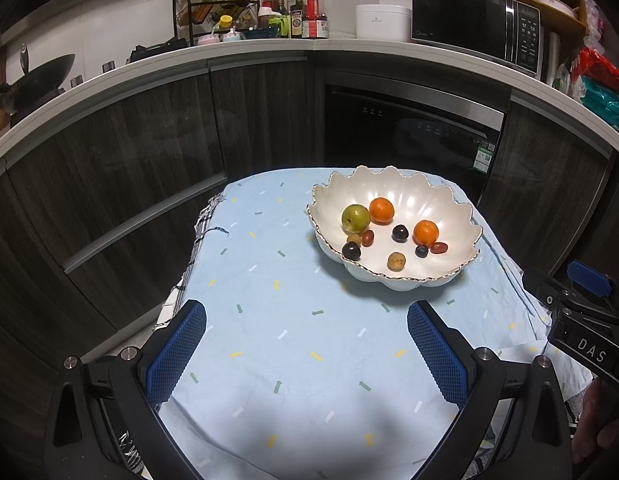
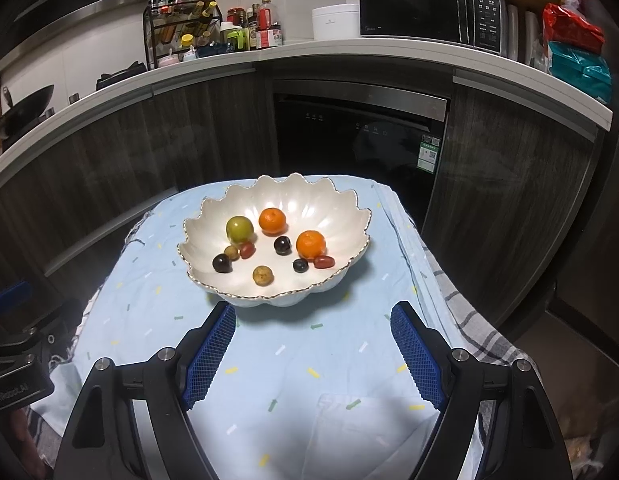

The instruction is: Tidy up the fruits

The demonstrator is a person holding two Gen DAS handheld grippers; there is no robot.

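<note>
A white scalloped bowl (image 1: 425,196) (image 2: 317,200) stands on the light blue cloth at the table's far side. In it lie a green apple (image 1: 355,217) (image 2: 239,228), two oranges (image 1: 381,210) (image 1: 426,232) (image 2: 272,220) (image 2: 310,244), dark plums (image 1: 351,250) (image 2: 282,245), red dates (image 1: 439,247) (image 2: 324,261) and small brown fruits (image 1: 396,261) (image 2: 263,275). My left gripper (image 1: 307,322) is open and empty, near of the bowl and to its left. My right gripper (image 2: 311,326) is open and empty just in front of the bowl.
The blue cloth (image 1: 269,320) (image 2: 309,360) covers a small table over a checked towel (image 2: 477,332). Dark cabinets, a dishwasher (image 2: 357,132) and a counter with bottles and a microwave (image 1: 475,28) stand behind. The right gripper's body (image 1: 581,320) shows at the left view's right edge.
</note>
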